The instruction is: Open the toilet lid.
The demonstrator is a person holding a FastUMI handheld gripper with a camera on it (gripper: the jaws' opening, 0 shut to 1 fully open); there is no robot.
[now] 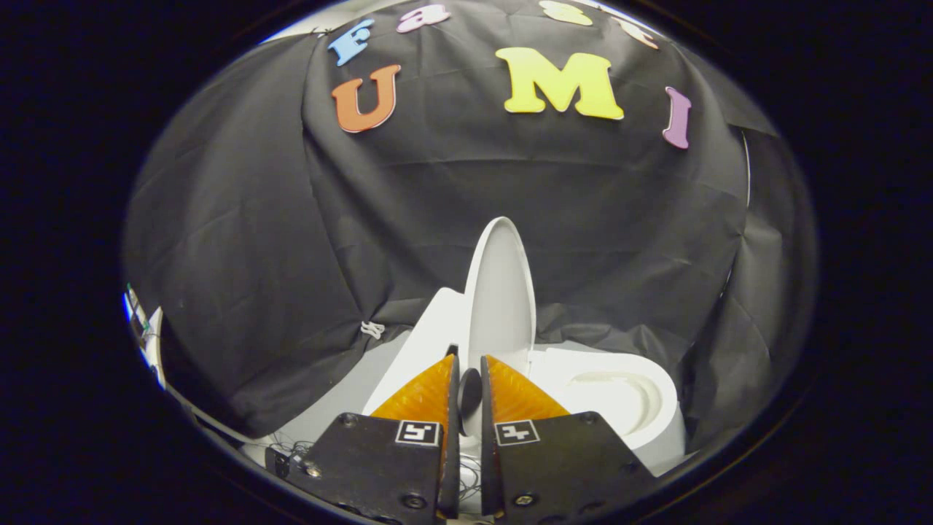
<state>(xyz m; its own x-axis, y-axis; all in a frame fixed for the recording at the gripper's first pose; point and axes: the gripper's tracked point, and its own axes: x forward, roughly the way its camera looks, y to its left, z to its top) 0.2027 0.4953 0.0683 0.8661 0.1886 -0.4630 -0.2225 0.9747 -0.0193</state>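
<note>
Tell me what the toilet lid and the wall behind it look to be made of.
Toilet lid: looks like smooth white moulded plastic, with a soft even sheen; it stands raised, its lower edge between the nearly closed tongs. Wall: black woven cloth, matte, shown by its creases and draped folds.

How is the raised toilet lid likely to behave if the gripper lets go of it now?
The toilet lid stands nearly upright, so it probably stays up, or tips either way. It looks like smooth, rigid plastic: likely stiff, a bit slippery. The gripper fingers appear closed on its lower edge.
</note>
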